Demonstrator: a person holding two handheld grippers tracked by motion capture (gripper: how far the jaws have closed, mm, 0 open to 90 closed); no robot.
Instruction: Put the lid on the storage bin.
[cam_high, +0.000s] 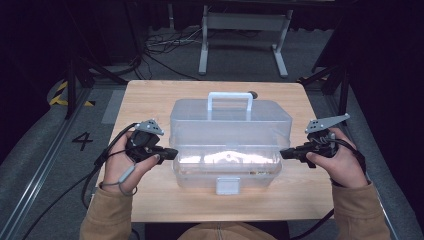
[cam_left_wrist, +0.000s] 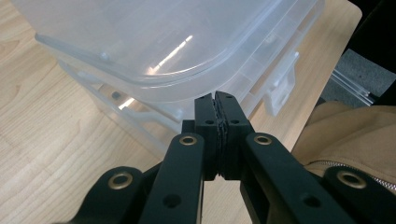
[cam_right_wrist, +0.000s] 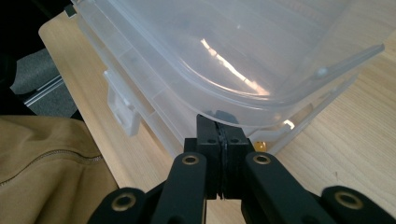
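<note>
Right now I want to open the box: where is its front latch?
In the high view, the small white plastic latch sits centred on the clear plastic box's near wall, above the wooden table's near edge.

Light wooden table (cam_high: 150, 95), square with rounded corners, on grey floor (cam_high: 40, 145). Beyond the far edge, a white metal stand (cam_high: 244, 37) on two feet, with dark cables (cam_high: 165, 45) tangled on the floor left of it. At left, yellow-and-black striped tape (cam_high: 62, 92) and a black number 4 (cam_high: 82, 141) marked on the floor.
</note>
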